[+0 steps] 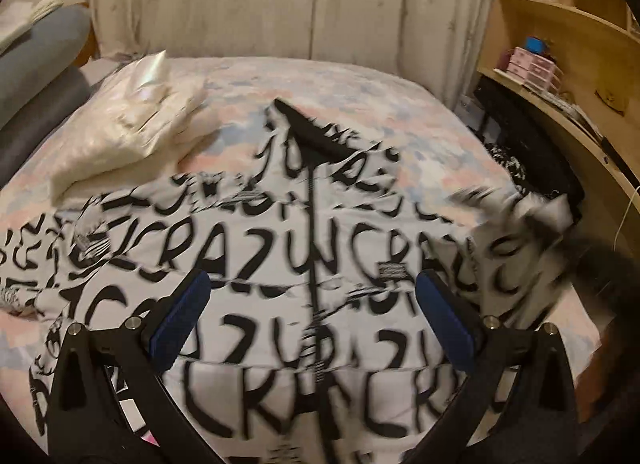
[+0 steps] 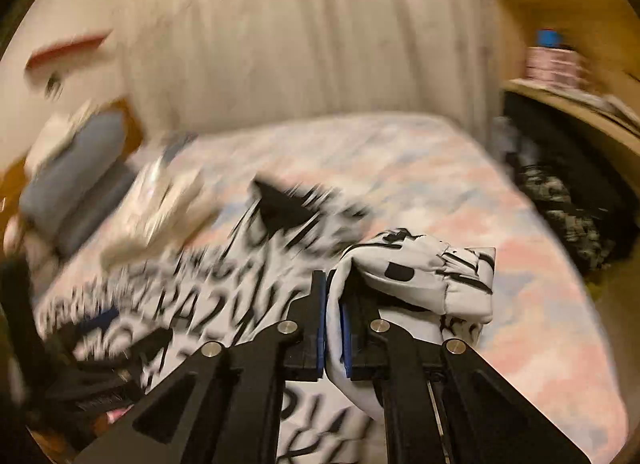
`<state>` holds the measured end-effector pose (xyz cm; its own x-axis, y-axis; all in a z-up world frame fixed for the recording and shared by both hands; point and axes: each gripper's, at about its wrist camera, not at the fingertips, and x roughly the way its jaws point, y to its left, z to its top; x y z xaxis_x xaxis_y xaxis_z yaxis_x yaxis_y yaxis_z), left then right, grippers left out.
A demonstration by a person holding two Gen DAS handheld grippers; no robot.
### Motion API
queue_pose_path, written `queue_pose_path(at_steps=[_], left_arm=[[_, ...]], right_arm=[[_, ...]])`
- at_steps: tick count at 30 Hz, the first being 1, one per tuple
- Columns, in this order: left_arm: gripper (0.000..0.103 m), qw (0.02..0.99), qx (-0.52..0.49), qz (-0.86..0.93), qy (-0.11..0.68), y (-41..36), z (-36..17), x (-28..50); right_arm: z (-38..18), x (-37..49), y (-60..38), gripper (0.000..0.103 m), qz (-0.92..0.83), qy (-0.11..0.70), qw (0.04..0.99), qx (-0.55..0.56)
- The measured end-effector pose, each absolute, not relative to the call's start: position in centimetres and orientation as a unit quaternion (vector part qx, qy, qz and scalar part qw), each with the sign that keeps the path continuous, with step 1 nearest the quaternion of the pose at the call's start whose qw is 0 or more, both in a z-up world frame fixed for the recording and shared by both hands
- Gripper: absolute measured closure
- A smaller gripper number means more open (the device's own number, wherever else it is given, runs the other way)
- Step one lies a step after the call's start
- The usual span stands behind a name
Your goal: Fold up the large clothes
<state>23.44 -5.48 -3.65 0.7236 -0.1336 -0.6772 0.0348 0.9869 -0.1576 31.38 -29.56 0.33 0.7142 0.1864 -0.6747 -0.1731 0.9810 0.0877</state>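
Beneath the spread blue-padded fingers of the left gripper, a white jacket covered in black lettering lay flat on the pastel bed, its dark zipper running straight ahead between the two fingers, which gripped nothing. Ahead and to the left of them sat a cream pillow. The right gripper had its fingers pressed together on a fold of that jacket's fabric, with the sleeve cuff bunched just beyond and to the right of the fingertips, lifted off the bedspread. Wooden shelves stood off to the right, a pale curtain straight ahead.
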Motion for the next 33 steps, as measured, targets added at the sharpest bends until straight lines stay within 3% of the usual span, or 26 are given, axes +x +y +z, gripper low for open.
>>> queue_pose_path(at_steps=[3,5,7,10,19,25,33], left_arm=[[0.001,0.918,-0.070,-0.037,0.388,-3.2,-5.6,23.2],[0.001,0.911,-0.076,-0.041,0.403,-2.6,-6.9,23.3],[0.001,0.904,-0.086,-0.054,0.415,-2.5,-8.3,23.4],[0.001,0.893,-0.103,-0.080,0.430,-2.7,-9.8,23.7],[0.001,0.884,-0.079,-0.154,0.435,-7.9,-10.2,24.4],[0.001,0.883,-0.008,-0.206,0.421,-13.5,-8.4,24.3],[0.001,0.864,0.133,-0.192,0.446,-21.8,-10.0,27.2]], right_arm=[[-5.5,30.8,-24.9,0.095,0.110,0.415,0.903,-0.025],[-9.6,30.5,-23.0,0.076,0.105,0.451,0.884,-0.061],[-12.0,28.6,-22.0,0.052,0.099,0.454,0.881,-0.083],[-12.6,26.5,-22.2,0.042,0.099,0.452,0.883,-0.081],[-5.3,19.9,-30.9,0.039,0.057,0.437,0.897,0.041],[-5.3,17.9,-38.6,0.039,0.009,0.445,0.884,0.142],[-4.3,17.1,-42.2,0.039,-0.039,0.425,0.895,0.130]])
